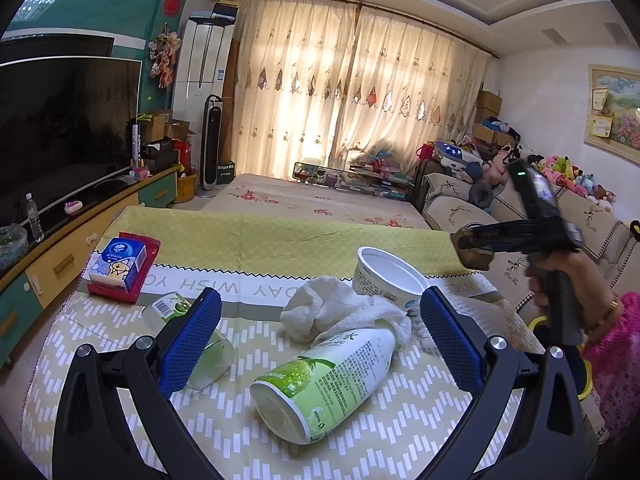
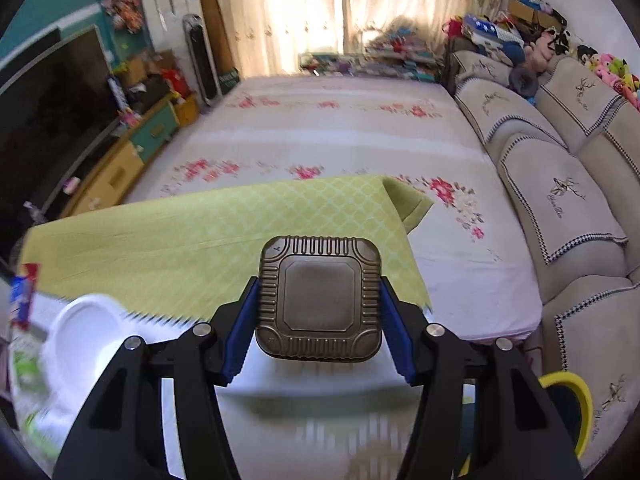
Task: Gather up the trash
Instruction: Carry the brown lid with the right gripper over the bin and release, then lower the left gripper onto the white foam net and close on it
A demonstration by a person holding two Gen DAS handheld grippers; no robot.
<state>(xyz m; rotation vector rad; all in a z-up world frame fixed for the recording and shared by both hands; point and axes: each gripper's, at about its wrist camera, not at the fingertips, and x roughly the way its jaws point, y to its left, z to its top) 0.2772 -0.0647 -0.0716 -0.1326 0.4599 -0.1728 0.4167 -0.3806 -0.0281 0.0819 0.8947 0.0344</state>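
Observation:
My left gripper (image 1: pixel 320 332) is open and empty, its blue pads either side of a green-and-white bottle (image 1: pixel 324 384) lying on its side on the table (image 1: pixel 200 240). A crumpled white tissue (image 1: pixel 340 312) lies just beyond the bottle, with a white paper cup (image 1: pixel 386 282) on its side behind it. A clear plastic cup (image 1: pixel 188 332) with a green label lies by the left finger. My right gripper (image 2: pixel 318 304) is shut on a square bronze foil tray (image 2: pixel 320 300), held above the table's right edge; it also shows in the left wrist view (image 1: pixel 476 250).
A blue tissue pack on a red packet (image 1: pixel 122 266) sits at the table's left. A yellow-rimmed bin (image 2: pixel 568 408) stands low at the right by the sofa (image 2: pixel 560 184). A TV and cabinet (image 1: pixel 60 152) run along the left. The floral rug (image 2: pixel 340 128) lies beyond the table.

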